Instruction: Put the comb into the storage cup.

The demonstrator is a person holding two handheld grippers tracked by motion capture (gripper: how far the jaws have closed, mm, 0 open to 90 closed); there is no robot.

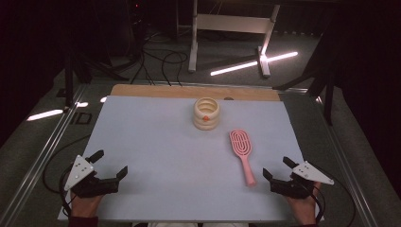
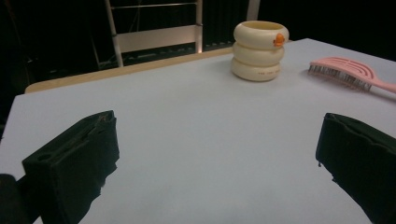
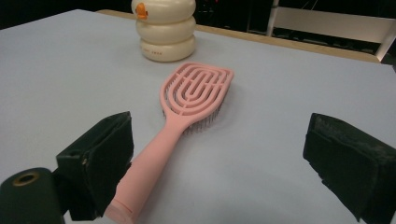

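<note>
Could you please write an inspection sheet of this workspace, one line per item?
Surface: pale blue sheet over a wooden table, flat.
Job's things: pink hairbrush lying bristles down, handle toward the right gripper; cream ringed holder upright beyond it, apart from the brush.
Clutter: nothing seen.
Grippers: left gripper and right gripper both open, holding nothing, near the front edge.
Cables: black cable trailing from the left gripper; more cables on the floor behind the table.
Surroundings: dark room, white frame behind, bright light strips on the floor.
</note>
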